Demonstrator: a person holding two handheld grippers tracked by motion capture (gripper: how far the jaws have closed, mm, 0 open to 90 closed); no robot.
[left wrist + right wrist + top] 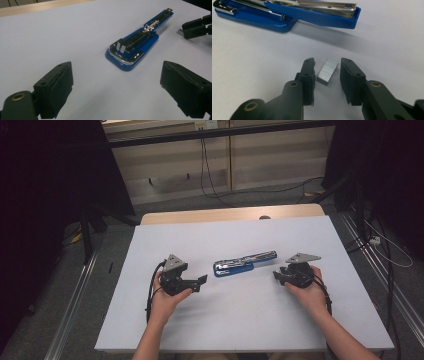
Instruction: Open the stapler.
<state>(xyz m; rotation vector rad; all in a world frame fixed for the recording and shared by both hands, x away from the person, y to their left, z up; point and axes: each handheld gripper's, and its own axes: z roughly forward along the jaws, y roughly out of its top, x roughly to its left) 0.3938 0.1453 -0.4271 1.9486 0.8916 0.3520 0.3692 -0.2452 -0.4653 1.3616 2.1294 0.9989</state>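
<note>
A blue stapler [245, 261] lies swung open on the white table, its metal staple channel facing up; it also appears in the left gripper view [135, 47] and the right gripper view [287, 15]. A short silver strip of staples [327, 71] rests on the table between the jaws of my right gripper [327, 63]. A gap shows at the right pad, so the strip is not clamped. That gripper [276, 275] sits just right of the stapler. My left gripper [202, 281] stands wide open [116, 87] to the stapler's left, with nothing between its jaws.
The white table top [225, 320] ends in a wooden strip [230, 214] at its far edge. Beyond it are grey floor, trailing cables [210, 185] and a low wall. Metal rails [75, 305] run along both sides of the table.
</note>
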